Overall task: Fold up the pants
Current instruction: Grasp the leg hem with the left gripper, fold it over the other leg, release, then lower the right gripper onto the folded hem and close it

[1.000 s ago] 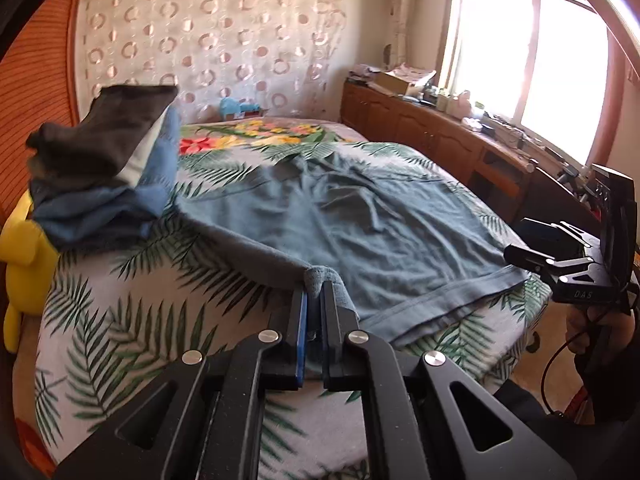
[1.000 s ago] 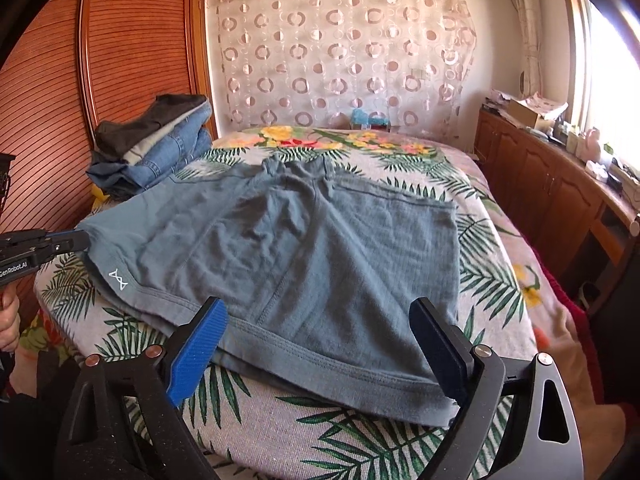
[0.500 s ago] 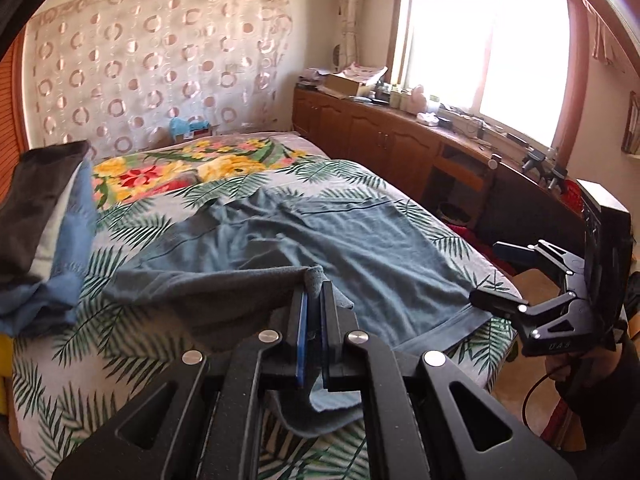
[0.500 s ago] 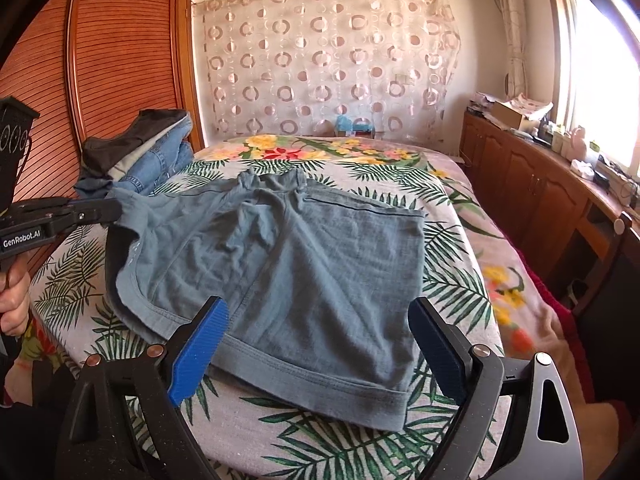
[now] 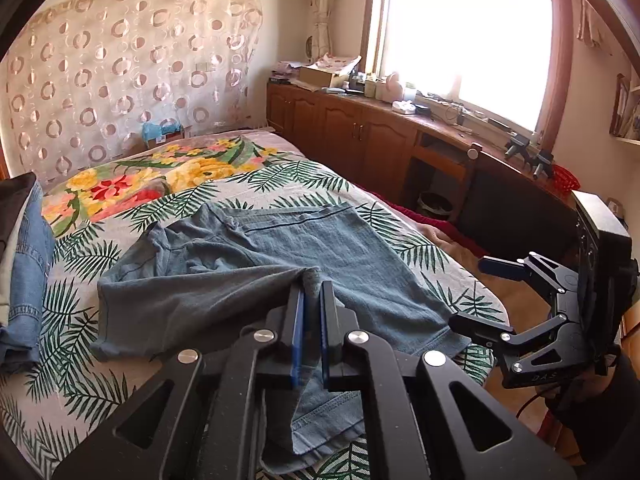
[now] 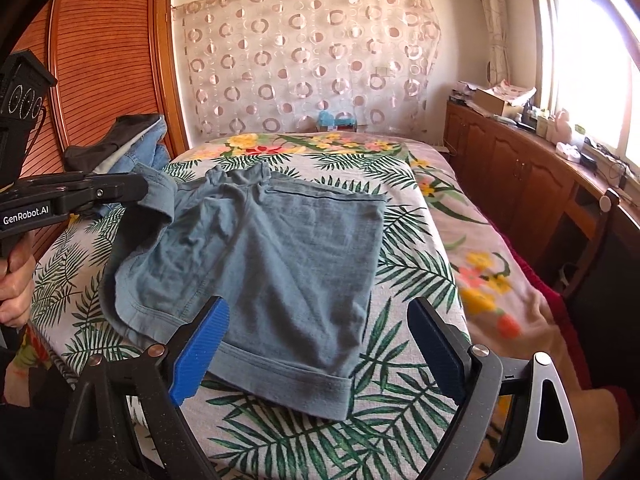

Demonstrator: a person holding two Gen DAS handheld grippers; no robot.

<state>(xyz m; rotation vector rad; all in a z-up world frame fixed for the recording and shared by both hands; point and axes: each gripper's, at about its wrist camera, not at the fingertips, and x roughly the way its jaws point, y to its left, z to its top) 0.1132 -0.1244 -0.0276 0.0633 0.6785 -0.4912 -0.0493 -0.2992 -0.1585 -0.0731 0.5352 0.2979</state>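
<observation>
Grey-blue shorts [image 6: 280,264] lie on the leaf-print bed [image 6: 404,264], waistband toward the far wall. My left gripper [image 5: 311,292] is shut on the hem of the left leg [image 5: 200,300] and holds it lifted and pulled over toward the right leg [image 5: 360,264]. In the right wrist view the left gripper [image 6: 132,190] shows at the left with the hem draped from it. My right gripper [image 6: 320,344] is open and empty, just above the near hem of the right leg [image 6: 304,384]. It also shows in the left wrist view [image 5: 476,292].
A pile of folded jeans and dark clothes [image 6: 120,148] sits at the bed's far left, against a wooden slatted door [image 6: 100,72]. Wooden cabinets [image 6: 520,176] under the window run along the right. A patterned curtain [image 6: 308,60] hangs behind the bed.
My left gripper has carried the left leg hem up and rightward, folding that leg over the shorts. The right gripper has stayed open near the front hem.
</observation>
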